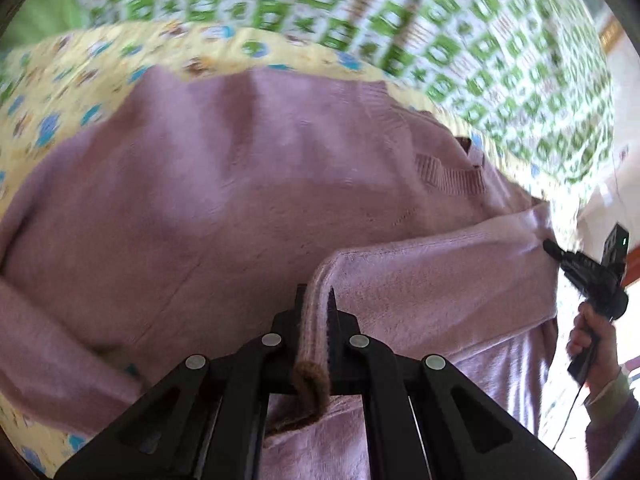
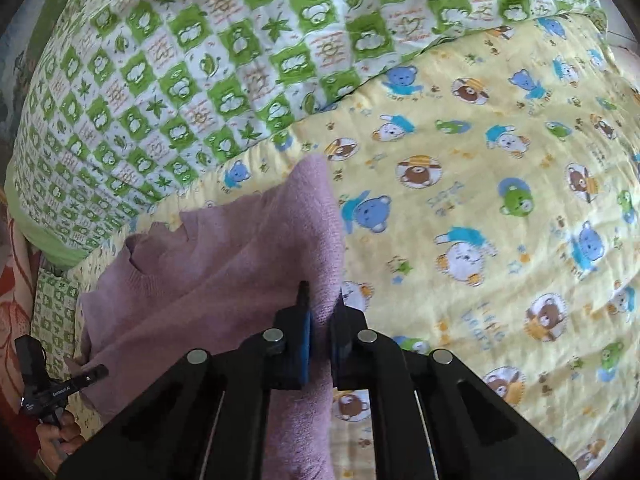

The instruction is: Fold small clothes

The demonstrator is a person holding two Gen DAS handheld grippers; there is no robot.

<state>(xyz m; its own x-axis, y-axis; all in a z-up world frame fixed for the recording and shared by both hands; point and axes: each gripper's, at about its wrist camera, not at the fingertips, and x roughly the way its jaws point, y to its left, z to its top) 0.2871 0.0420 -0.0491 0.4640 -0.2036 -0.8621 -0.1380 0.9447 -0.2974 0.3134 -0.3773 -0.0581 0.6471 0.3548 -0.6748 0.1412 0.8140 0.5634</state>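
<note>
While both grippers — left gripper [image 1: 318,312], right gripper [image 2: 320,312] — pinch the sweater [image 1: 208,184] tight, it sags soft and light — best held by its edges.

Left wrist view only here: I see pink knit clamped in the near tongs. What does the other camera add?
Observer: The right tongs are shut on another part of the same pink sweater.
Operator: What lies to its right?
Observer: Bare yellow bear-print sheet, nothing else on it.
Operator: And behind?
Observer: A green-and-white checked quilt bunched across the top, overlapping the sheet's far edge.
</note>
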